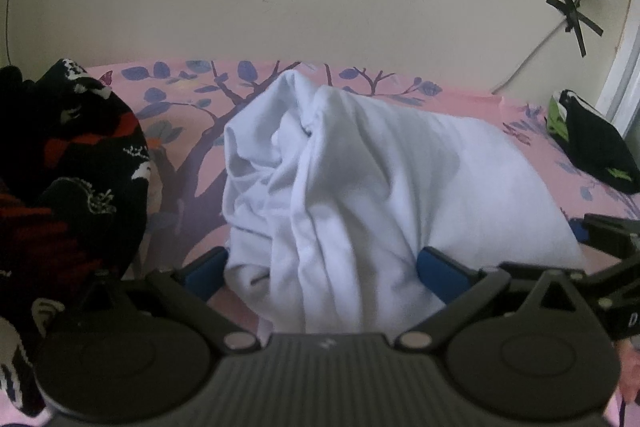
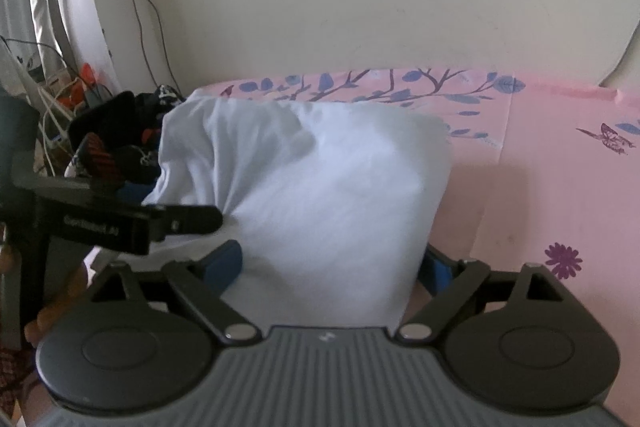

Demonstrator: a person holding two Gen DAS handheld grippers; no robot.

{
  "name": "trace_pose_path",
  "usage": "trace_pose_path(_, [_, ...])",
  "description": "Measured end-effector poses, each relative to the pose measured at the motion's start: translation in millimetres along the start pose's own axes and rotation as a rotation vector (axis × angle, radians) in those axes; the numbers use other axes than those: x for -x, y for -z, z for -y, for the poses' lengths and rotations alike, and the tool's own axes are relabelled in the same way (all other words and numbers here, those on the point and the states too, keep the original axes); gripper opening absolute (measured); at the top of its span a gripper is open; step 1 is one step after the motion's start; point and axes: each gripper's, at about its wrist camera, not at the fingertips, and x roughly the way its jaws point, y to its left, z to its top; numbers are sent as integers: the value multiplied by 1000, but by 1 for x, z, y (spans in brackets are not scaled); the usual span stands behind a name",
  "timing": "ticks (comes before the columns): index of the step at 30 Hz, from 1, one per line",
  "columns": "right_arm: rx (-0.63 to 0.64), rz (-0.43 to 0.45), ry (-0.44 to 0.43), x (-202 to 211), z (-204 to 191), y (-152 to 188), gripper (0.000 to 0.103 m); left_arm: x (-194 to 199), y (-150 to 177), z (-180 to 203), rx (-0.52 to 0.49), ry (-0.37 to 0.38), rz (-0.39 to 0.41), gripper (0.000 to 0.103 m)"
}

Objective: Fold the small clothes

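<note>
Nearest our left-hand camera, the left gripper (image 1: pixel 322 269) has its blue-padded fingers (image 1: pixel 442 271) spread wide apart, with the near hem of a white garment (image 1: pixel 340 187) bunched up between them; we cannot tell whether either pad actually presses the cloth. At far left we see a black patterned garment (image 1: pixel 68 163) with red and white markings heaped on the pink floral bedsheet (image 1: pixel 180 99). The white garment rises from the sheet in a crumpled, tented mound at the middle. Further right, near the bed's edge by the wall, lies a black and green garment (image 1: pixel 596 143), well apart from the white one.

From our right-hand camera, the left gripper shows at the left as a black arm reaching into the white garment (image 2: pixel 312 195). Our right gripper (image 2: pixel 332 263) likewise stands wide, one blue pad (image 2: pixel 224 263) on each side of the cloth's near edge. To the right, the pink sheet (image 2: pixel 540 155) lies flat.
</note>
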Motion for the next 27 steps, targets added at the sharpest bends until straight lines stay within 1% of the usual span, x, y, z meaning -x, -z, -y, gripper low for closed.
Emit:
trace_pose_path(12, [-5,1,-12,1,1,1,87,0,1,3,-10,-17,0,103])
trace_pose_path(27, [-9,3,-15,0,0,2,87,-2,1,3,-16,-31,0,103])
